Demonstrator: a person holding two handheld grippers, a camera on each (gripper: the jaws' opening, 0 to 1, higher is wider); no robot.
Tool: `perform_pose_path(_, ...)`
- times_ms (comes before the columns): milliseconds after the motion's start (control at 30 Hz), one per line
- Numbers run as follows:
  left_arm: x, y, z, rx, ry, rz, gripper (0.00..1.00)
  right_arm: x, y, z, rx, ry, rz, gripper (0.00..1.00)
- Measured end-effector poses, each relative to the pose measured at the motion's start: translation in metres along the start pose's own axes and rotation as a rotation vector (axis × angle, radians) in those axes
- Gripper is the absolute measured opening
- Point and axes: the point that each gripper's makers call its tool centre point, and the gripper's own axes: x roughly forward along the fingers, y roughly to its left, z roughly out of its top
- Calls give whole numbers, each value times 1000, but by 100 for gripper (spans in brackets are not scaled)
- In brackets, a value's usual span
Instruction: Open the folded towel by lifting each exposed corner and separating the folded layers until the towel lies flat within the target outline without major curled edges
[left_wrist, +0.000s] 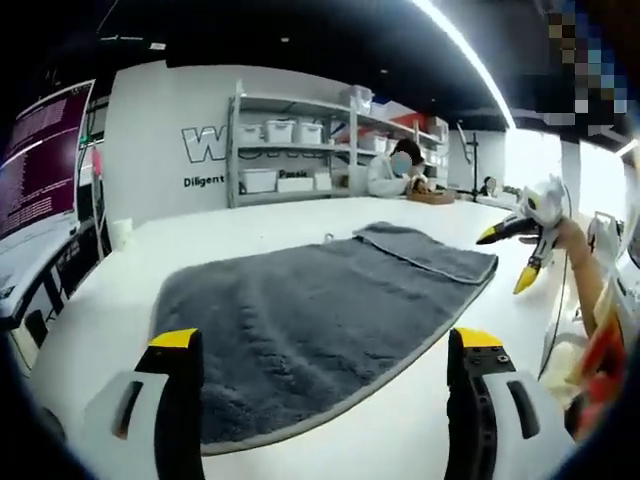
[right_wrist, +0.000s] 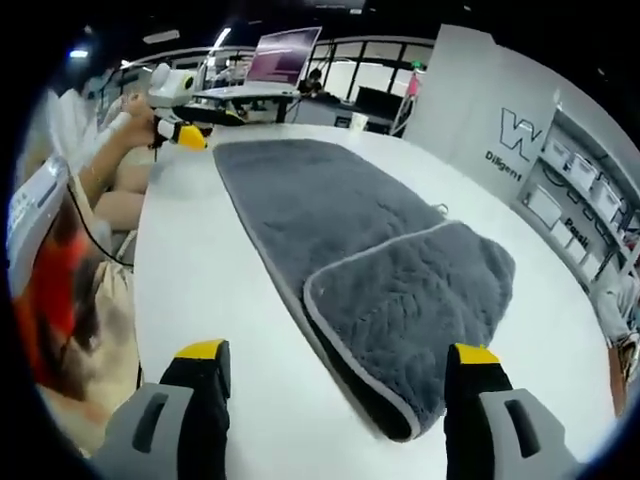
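Towel on white desk, one end folded over.

Grey towel lies lengthwise on the desk, mostly spread in a single layer; at one end a flap is doubled back onto the main layer, its pale hem curving across the pile. In the left gripper view, left tongs stand open above the near, unfolded end, yellow tips wide apart, holding nothing; right tongs show at the far right, beside the folded end, off the cloth. In the right gripper view, right tongs stand open over the folded end, nothing between them; left tongs sit by the far corner. Shelves with white bins line the back wall.
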Motion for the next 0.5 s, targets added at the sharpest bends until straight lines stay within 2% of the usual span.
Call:
perform_pose_path(67,2,1,-2,-11,-4,1,100,0,1,9,2,-31,6,75)
perform_pose_path(167,3,3,-8,-29,6,8,100,4,4,22,-2,-62,18,73)
perform_pose_path(233,3,2,-13,-30,30,1,100,8,4,33,-53,-81,1,64)
perform_pose_path(333,2,2,-17,-31,42,-3,100,13,5,44,-56,-99,-5,50)
perform_pose_path(400,2,2,-19,-36,50,-10,100,21,9,49,-68,-98,16,47)
perform_pose_path(500,2,3,-22,-39,58,-13,100,35,13,42,-100,-27,21,42)
